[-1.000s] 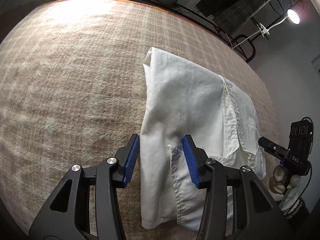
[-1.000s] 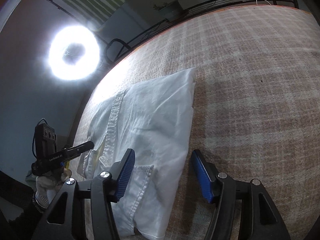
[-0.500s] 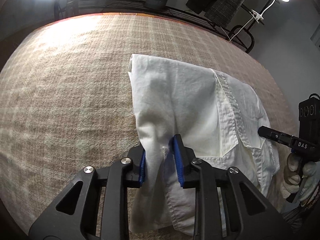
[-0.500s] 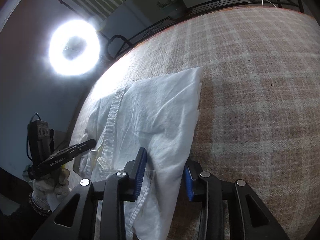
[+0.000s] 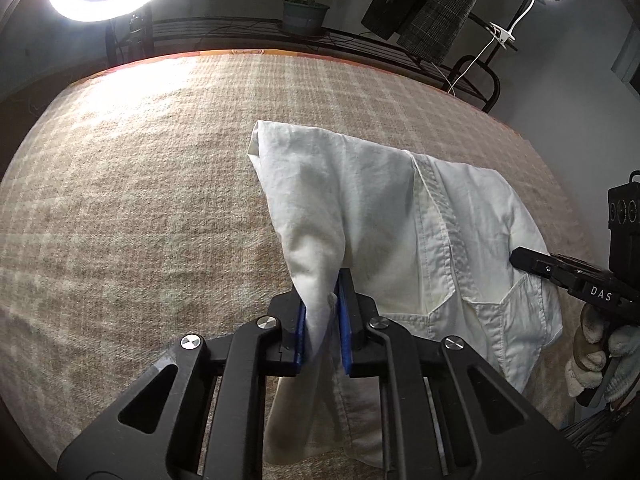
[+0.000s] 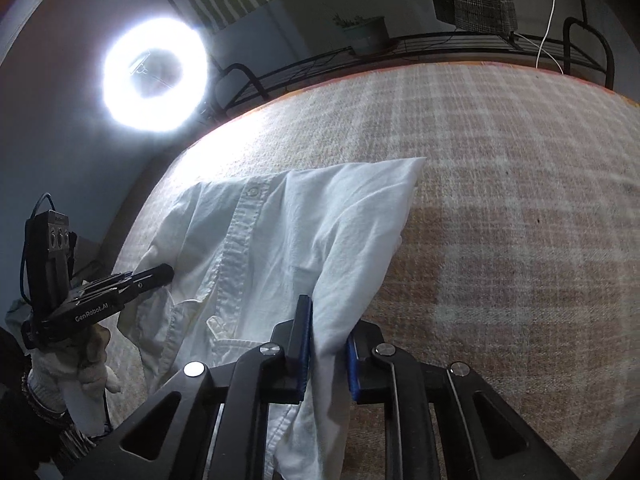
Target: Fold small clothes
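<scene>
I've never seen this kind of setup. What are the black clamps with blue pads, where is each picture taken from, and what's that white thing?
There is no robot: a person holds one hand-held gripper in each gloved hand, and each carries a fisheye camera looking along its two fingers.

In the left wrist view, the left hand-held gripper has its blue pads shut on a pinch of the white shirt. The other tool at the right edge is the right hand-held gripper, seen from outside.

In the right wrist view, the right hand-held gripper is shut on the shirt's other side.

The shirt is partly folded and rests on a beige checked blanket. A ring light shines behind.
</scene>
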Tool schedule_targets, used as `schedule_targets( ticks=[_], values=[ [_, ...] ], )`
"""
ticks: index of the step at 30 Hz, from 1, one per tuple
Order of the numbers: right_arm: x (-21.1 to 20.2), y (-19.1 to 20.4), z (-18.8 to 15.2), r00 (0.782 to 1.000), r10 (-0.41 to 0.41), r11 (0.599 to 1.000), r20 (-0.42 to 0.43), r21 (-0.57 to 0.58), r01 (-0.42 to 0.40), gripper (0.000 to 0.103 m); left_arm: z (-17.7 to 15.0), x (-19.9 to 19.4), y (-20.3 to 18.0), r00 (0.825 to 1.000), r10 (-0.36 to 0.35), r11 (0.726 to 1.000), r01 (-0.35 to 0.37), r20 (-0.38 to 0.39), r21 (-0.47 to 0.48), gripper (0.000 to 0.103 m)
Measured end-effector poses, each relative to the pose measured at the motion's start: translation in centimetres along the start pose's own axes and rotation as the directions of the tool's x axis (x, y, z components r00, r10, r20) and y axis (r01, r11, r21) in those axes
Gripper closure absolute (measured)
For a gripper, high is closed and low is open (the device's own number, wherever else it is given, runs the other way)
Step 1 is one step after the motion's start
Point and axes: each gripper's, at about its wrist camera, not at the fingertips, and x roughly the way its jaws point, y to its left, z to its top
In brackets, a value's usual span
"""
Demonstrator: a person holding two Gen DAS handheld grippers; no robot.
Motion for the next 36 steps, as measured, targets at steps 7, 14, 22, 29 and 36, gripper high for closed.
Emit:
schedule_targets(
  ticks=[7,14,22,29,36],
  values=[
    [-1.6,0.5,-0.2,1.0,-0.001,0.999,0.028,-0.036,0.002,0.091,0.0,-1.2,0.4,1.0,-0.014,1.0,0.014,0.018,0.003,0.093],
    [-3.3,1.6,0.2,0.997,-0.016,0.997,0.075,-0.071,0.021,0.091,0.7,-2.4,-1.2,0.998,-0.043,0.999,0.042,0.045,0.021,0.093],
    [-5.6,2.2,1.2,0.991,-0.064,0.989,0.121,-0.122,0.079,0.091,2.2,-2.5,-5.6,0.994,-0.087,0.994,0.082,0.064,0.071,0.093],
    [-8.3,-0.7,3.4,0.978,-0.114,0.986,0.174,-0.098,0.132,0.092,4.2,0.1,-11.6,0.989,-0.137,0.985,0.131,0.055,0.11,0.093],
    [-11.6,-8.6,6.0,0.958,-0.188,0.981,0.216,-0.001,0.193,0.093,7.3,4.1,-20.2,0.982,-0.177,0.968,0.162,0.06,0.192,0.093]
  ],
)
